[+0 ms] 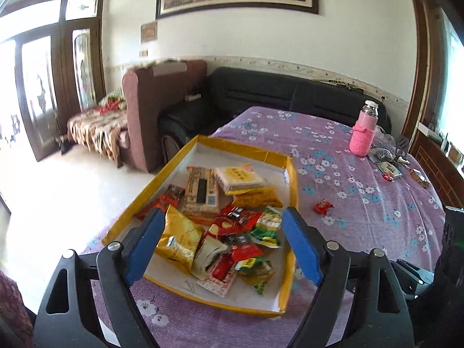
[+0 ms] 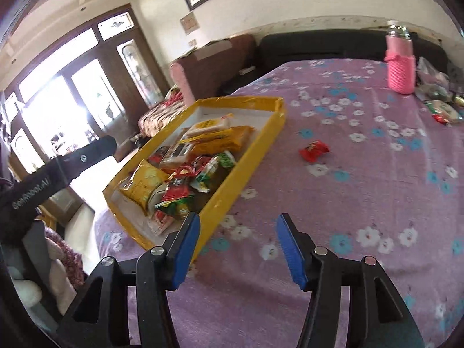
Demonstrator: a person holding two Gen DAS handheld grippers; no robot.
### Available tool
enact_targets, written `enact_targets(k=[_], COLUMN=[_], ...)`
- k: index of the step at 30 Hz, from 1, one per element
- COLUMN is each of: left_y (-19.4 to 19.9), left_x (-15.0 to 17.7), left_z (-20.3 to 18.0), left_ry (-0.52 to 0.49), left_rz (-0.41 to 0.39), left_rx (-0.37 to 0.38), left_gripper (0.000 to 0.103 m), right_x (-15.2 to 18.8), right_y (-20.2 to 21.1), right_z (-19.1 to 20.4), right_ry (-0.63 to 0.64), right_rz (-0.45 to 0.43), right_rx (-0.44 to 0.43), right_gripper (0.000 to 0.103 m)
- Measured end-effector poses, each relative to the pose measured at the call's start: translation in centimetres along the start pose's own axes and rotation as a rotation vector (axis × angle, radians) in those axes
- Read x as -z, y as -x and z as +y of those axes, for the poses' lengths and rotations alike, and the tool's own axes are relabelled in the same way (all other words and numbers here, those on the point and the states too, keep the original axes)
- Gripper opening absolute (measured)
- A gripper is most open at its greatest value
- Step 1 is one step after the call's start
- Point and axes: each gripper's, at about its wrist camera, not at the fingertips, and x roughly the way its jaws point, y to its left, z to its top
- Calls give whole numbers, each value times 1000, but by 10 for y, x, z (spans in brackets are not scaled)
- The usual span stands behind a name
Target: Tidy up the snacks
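fingers first: my left gripper [image 1: 220, 246] is spread wide and holds nothing, hanging over the near end of the yellow tray [image 1: 292, 185], with the heap of snack packets [image 1: 232, 226] right under the gap between the pads. my right gripper [image 2: 237, 249] is also wide open and empty, over bare purple tablecloth [image 2: 333, 203], with the tray's long wall just beside its left finger.

i judge the step in hand is fetching the stray red candy [image 2: 314, 150], which lies ahead of the right gripper and apart from the tray. to do it well i'd go in low, straddle the wrapper across its narrow side, and close gently, since thin foil may skid on cloth.

room looks good: nothing between my right fingers and the candy. the tray wall to the left is the edge to mind on the way back; lift over it, don't clip it. farther ahead and right stands a pink bottle [image 2: 400, 66], with more loose snacks [image 2: 443, 113] just beyond it near the table's far edge.
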Motion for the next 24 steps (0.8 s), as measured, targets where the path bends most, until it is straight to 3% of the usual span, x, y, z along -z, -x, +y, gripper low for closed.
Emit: enact_targets(k=[12,14,19,24], left_y=[38,39,31,17], left_x=[4,2,-4,4], left_z=[-52,-56,-54,-53], left_ry=[-173,-192,-152,-152], left_rz=[-157,-170,-102,-44], left_rx=[-179,-164,-21,-62], left_gripper=[86,91,94,94], right_x=[16,16,18,20], right_y=[26,25,22,21], right_z=[12,15,21,26], right_ry=[44,55,67,91], right_rz=[-113,-117,-106,-102], right_rx=[70,64,70,77], right_gripper=[63,64,65,66])
